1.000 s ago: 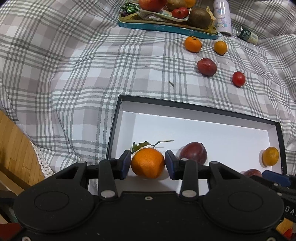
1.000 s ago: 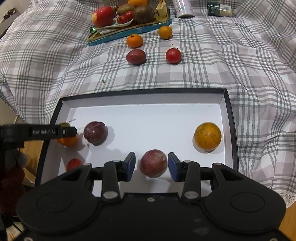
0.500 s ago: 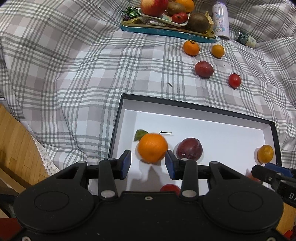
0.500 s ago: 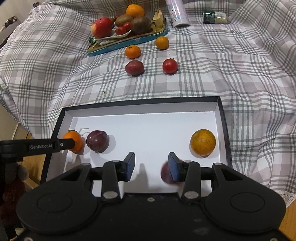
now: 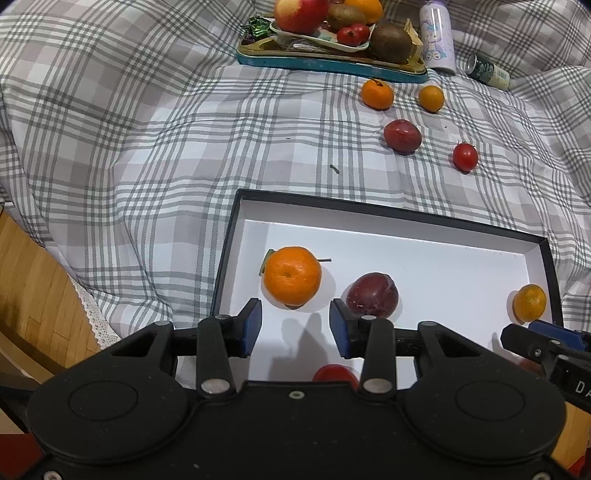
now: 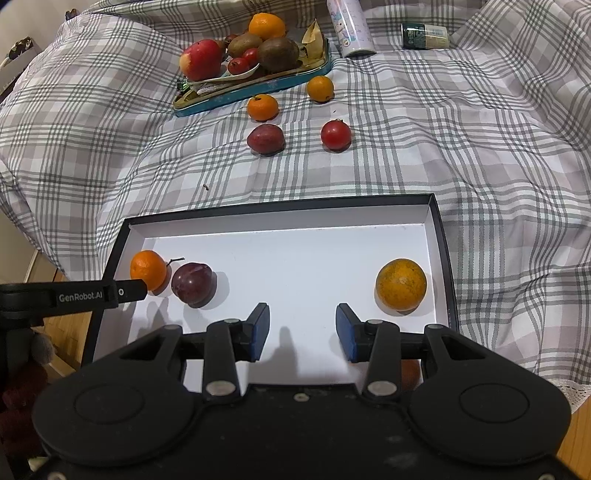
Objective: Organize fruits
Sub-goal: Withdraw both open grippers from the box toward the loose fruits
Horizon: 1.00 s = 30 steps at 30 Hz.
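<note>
Plaid grey-white bedspread (image 5: 147, 140) covers the bed, wood floor at the lower left edge. Black box with white inside (image 5: 406, 218) sits on the bedspread near the cameras. Left gripper (image 5: 295, 326) open, nothing between its blue pads, hovering over the box's near left part. Right gripper (image 6: 301, 332) open too, empty, over the box's near middle. Inside the box: leafy tangerine (image 5: 292, 276) by the left wall, dark plum (image 5: 373, 295) just beside it on the right, yellowish orange (image 6: 401, 284) near the right wall, small red fruit (image 5: 334, 371) partly hidden behind the left gripper body. Another reddish fruit (image 6: 410, 373) barely visible behind the right gripper body, can't tell what. Well beyond the box, loose on the bedspread: two small tangerines (image 6: 262, 107), a red plum (image 6: 266, 139), a tomato (image 6: 335, 134). Teal tray (image 6: 258, 90) at the far side holds more fruit; white can (image 6: 351, 26) and dark bottle (image 6: 424, 36) lie beside it.
</note>
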### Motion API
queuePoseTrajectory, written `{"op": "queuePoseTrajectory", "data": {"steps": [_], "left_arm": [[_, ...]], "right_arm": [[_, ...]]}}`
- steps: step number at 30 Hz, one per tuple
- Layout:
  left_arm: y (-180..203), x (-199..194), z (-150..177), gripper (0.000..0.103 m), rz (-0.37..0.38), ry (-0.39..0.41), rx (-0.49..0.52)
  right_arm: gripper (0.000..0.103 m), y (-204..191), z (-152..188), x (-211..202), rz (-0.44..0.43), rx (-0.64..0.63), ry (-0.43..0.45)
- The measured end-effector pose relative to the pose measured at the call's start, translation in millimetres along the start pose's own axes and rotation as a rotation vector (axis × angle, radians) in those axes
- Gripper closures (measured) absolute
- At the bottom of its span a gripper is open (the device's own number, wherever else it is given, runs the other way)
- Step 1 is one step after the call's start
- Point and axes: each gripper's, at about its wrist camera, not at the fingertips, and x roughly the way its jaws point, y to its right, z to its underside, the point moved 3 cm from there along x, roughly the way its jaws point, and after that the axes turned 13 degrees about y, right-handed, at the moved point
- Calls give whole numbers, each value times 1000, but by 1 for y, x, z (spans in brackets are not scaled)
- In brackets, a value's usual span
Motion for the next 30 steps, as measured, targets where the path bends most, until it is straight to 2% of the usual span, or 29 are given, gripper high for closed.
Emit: {"op": "queuePoseTrajectory", "data": {"steps": [19, 30], "left_arm": [[16, 2, -15, 55, 14, 34, 62], [34, 18, -43, 55, 42, 70, 109]], "right_arm": [[60, 10, -16, 9, 16, 31, 16], [60, 18, -54, 26, 70, 21, 117]]}}
